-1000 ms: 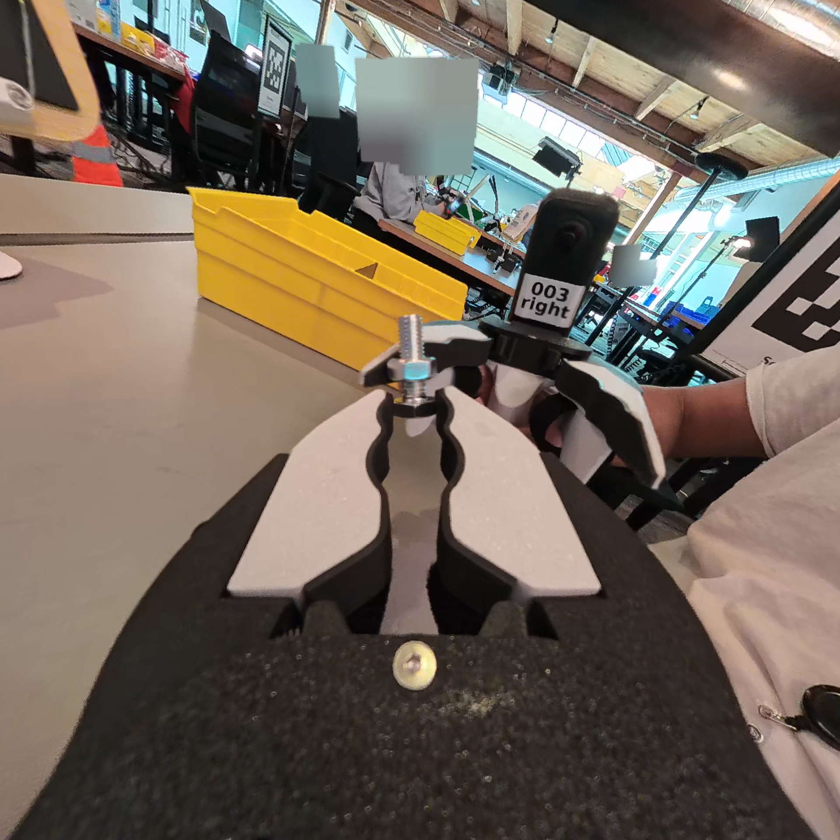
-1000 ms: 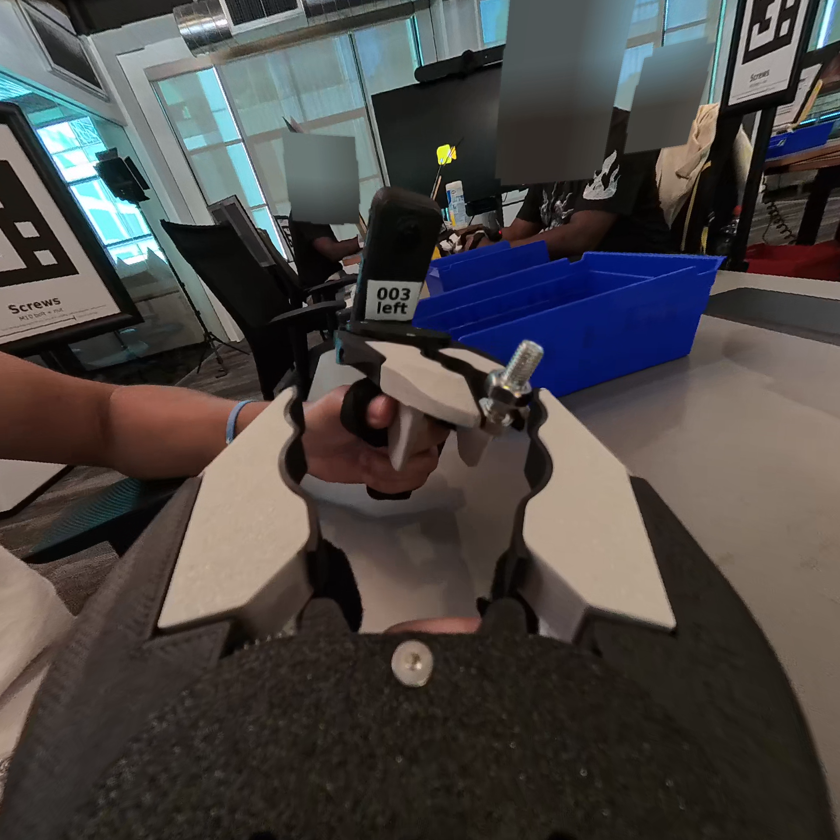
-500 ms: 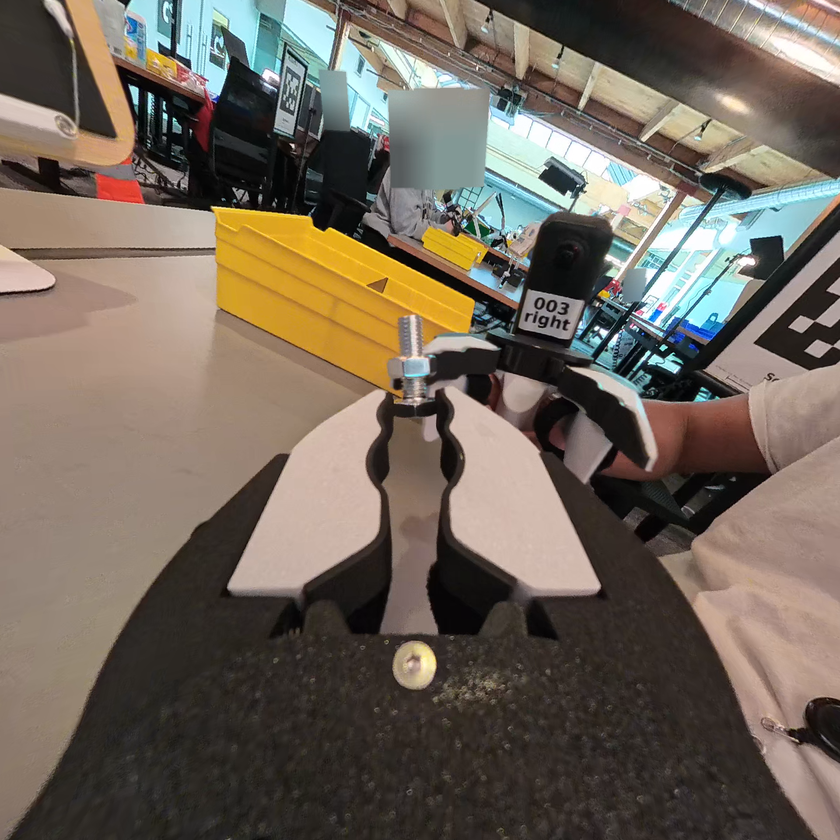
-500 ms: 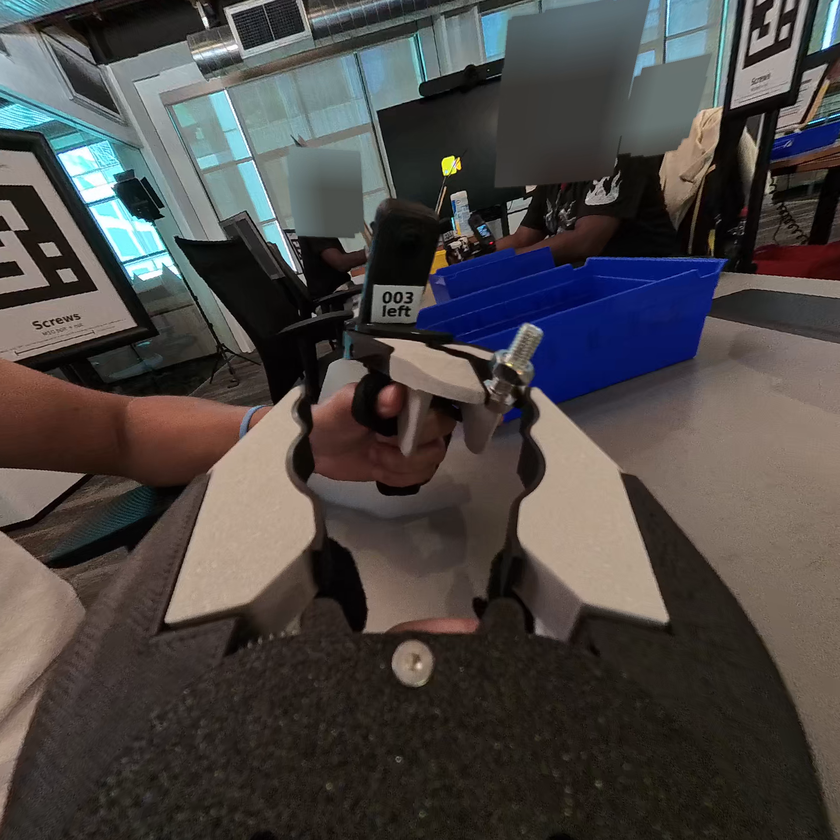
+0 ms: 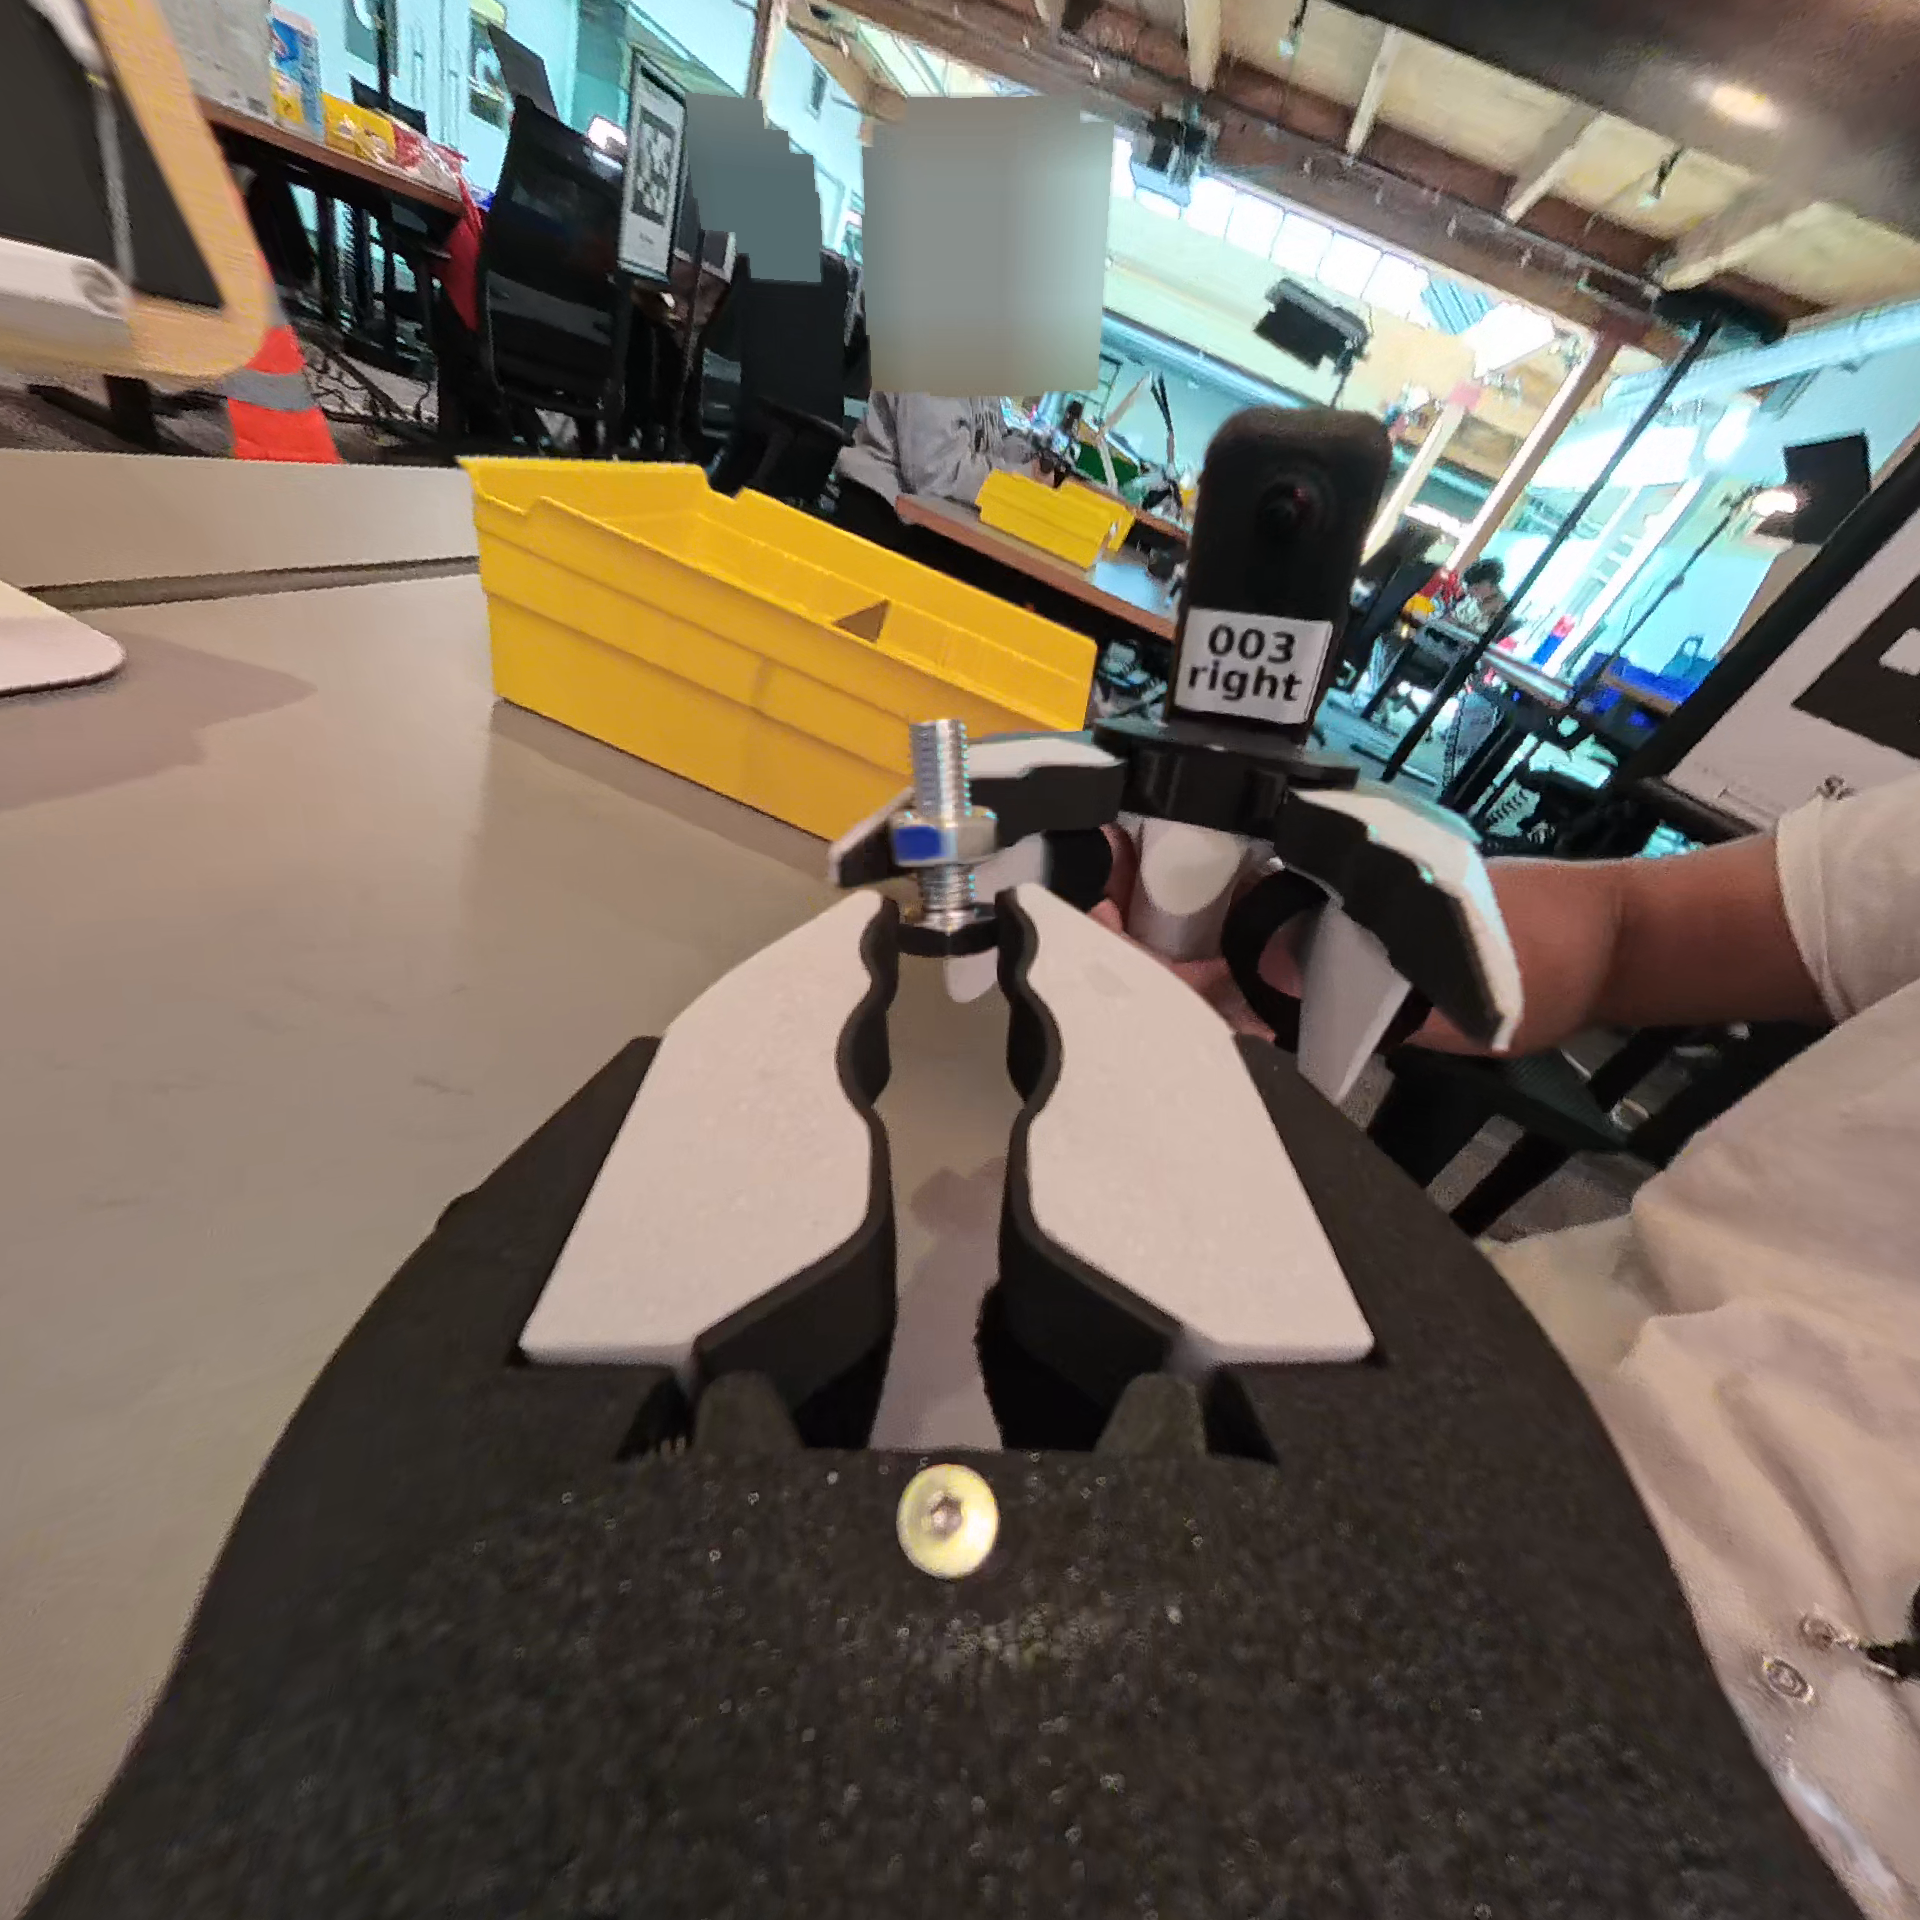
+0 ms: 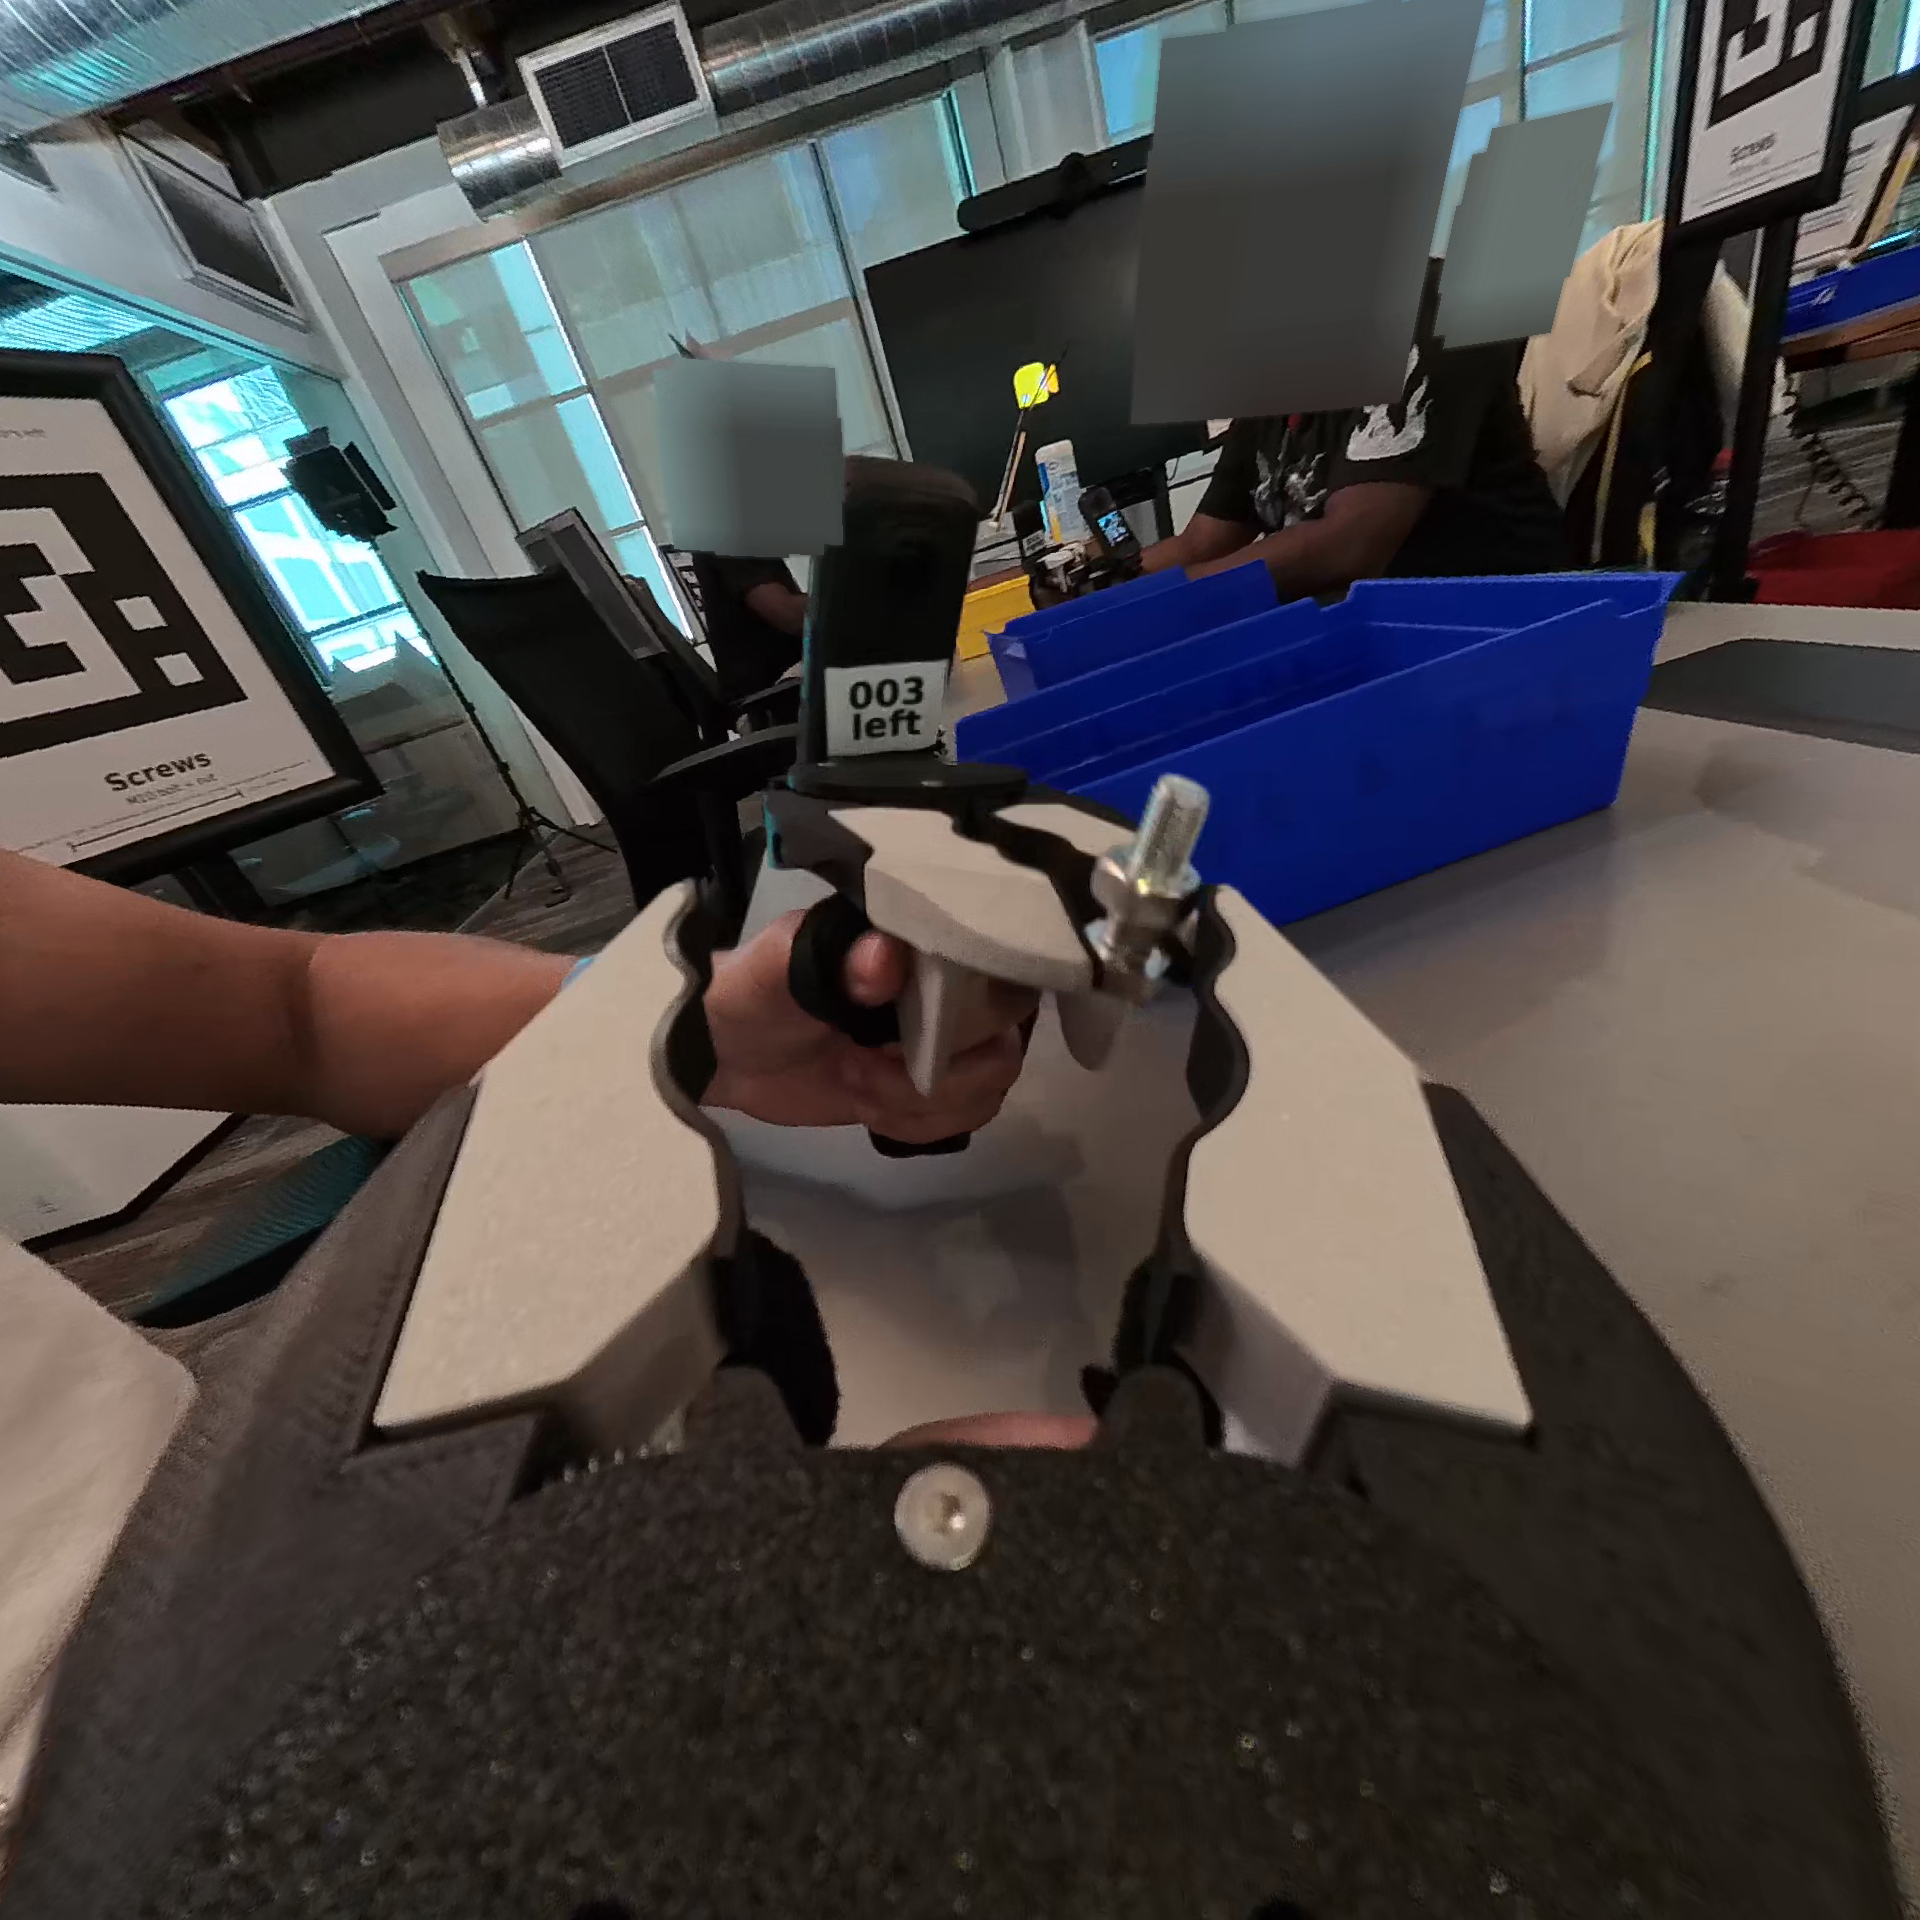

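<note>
Clamped upright at the tips of the left gripper (image 5: pixel 940 930) — a silver bolt (image 5: pixel 938 781) held by its head, threaded end up, a nut (image 5: pixel 935 837) partway along the shank. Spread wide around it, the right gripper (image 6: pixel 951 940), one fingertip (image 5: pixel 1049 779) touching the nut, the other well clear, nothing gripped. Behind on the grey table (image 5: pixel 260 935): a yellow bin (image 5: pixel 727 644) and a blue bin (image 6: pixel 1351 727).
</note>
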A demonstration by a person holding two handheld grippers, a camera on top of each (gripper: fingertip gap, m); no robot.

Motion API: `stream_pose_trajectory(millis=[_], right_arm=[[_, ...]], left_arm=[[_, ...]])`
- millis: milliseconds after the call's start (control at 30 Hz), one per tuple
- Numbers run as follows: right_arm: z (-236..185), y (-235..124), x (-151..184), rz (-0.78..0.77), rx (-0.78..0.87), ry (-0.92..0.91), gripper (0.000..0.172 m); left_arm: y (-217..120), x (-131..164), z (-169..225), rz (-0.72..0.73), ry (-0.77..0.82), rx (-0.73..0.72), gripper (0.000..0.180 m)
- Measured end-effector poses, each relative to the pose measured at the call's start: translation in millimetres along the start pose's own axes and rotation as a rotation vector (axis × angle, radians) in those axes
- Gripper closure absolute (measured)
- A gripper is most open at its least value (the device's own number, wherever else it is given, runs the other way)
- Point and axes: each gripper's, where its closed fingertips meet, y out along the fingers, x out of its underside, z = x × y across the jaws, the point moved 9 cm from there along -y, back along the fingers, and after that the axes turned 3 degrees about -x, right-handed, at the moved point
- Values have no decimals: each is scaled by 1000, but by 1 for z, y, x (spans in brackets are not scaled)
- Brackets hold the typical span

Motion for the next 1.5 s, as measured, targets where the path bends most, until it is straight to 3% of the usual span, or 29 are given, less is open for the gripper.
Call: stream_pose_trajectory(millis=[167, 433, 700, 1000, 1133, 1300, 1500], right_arm=[[-3, 6, 1, -12, -32, 4, 77], [1, -3, 0, -8, -2, 2, 78], [-2, 5, 2, -17, -27, 11, 76], [0, -5, -4, 22, 10, -19, 81], [-2, 3, 1, 8, 1, -11, 75], [1, 5, -1, 20, -27, 34, 77], [8, -13, -6, 50, 30, 19, 85]], left_arm=[[14, 5, 13, -43, 24, 52, 163], [-3, -3, -1, 14, -12, 4, 163], [11, 5, 9, -43, 14, 45, 163], [0, 0, 0, 0, -16, 16, 163], [8, 5, 6, -32, -3, 43, 163], [16, 7, 14, -65, 38, 53, 163], [1, 1, -1, -14, -1, 4, 163]])
